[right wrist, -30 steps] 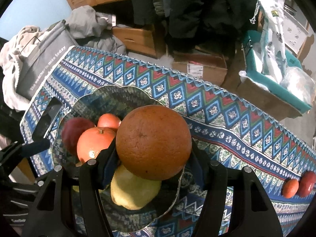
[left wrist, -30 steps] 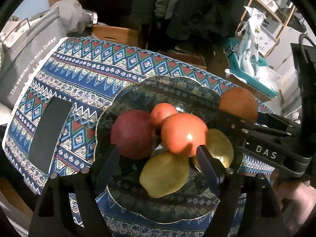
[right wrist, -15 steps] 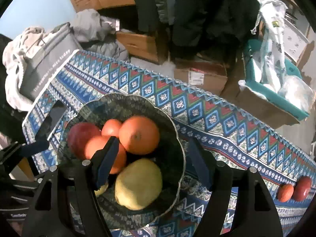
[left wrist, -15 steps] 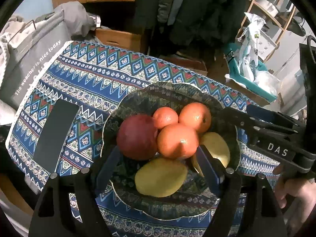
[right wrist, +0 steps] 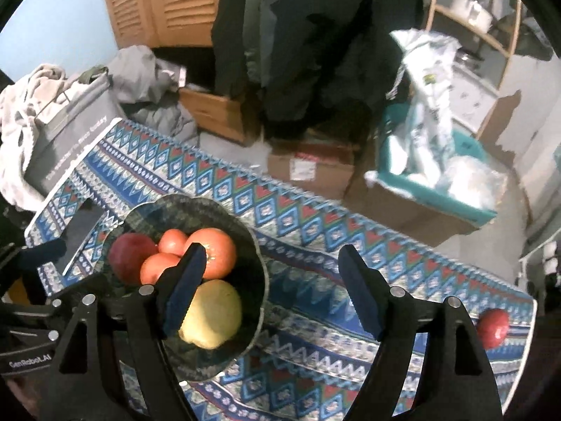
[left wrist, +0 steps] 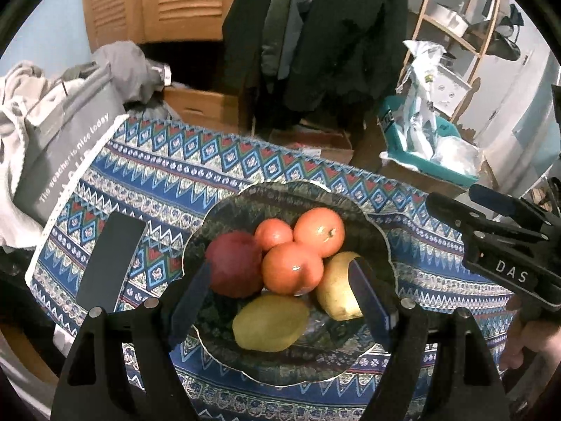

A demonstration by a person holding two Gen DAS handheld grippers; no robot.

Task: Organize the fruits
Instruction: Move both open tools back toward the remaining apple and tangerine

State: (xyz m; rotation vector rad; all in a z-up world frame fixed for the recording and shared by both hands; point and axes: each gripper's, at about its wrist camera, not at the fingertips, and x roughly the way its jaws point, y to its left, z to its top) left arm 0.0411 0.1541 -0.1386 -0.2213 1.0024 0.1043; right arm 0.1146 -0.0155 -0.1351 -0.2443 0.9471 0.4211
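Left wrist view
Bowl (left wrist: 377, 242): centre of frame, on the patterned cloth (left wrist: 196, 179).
Fruit: red apple (left wrist: 233, 263), 3 oranges (left wrist: 317, 229), 2 yellow pears (left wrist: 270, 321), all in the bowl.
Left gripper (left wrist: 280, 293): released, jaws wide above the bowl, nothing between the pads.
Phone (left wrist: 112, 261): dark slab, left of the bowl.

Right wrist view
Right gripper (right wrist: 271, 289): jaws have just been opening, now released and empty.
Bowl: lower left.
Red fruit (right wrist: 492, 322): alone on the cloth, far right.
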